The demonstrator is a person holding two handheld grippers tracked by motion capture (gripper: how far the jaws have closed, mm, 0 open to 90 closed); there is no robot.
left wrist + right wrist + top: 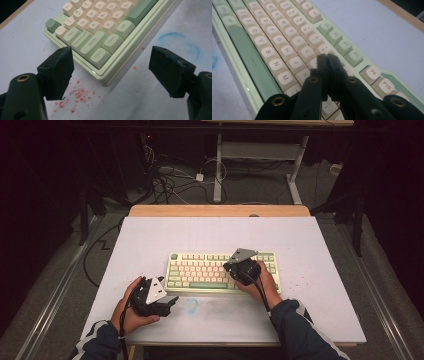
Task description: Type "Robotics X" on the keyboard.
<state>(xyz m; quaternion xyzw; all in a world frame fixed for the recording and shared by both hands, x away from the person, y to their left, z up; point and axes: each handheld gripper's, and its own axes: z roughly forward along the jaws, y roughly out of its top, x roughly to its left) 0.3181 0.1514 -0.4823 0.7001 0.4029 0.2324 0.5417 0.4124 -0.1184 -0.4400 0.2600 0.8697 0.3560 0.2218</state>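
A pale green keyboard [222,271] with cream keys lies in the middle of the white table [150,235]. My left gripper [174,301] rests on the table at the keyboard's near left corner, jaws open and empty. Through the left gripper view the Ctrl key [98,55] and that corner lie ahead between the open jaws of my left gripper [110,71]. My right gripper [233,266] hovers over the keyboard's right half, shut with nothing in it. In the right gripper view the closed tips of my right gripper [327,58] sit just over the keys [308,53] near the I and K columns; contact cannot be told.
Red crumbs [78,93] are scattered on the table by the keyboard's corner, and a faint blue ring [191,305] marks the surface in front of it. The table's wooden far edge [220,210] borders a dark floor with cables and desk legs.
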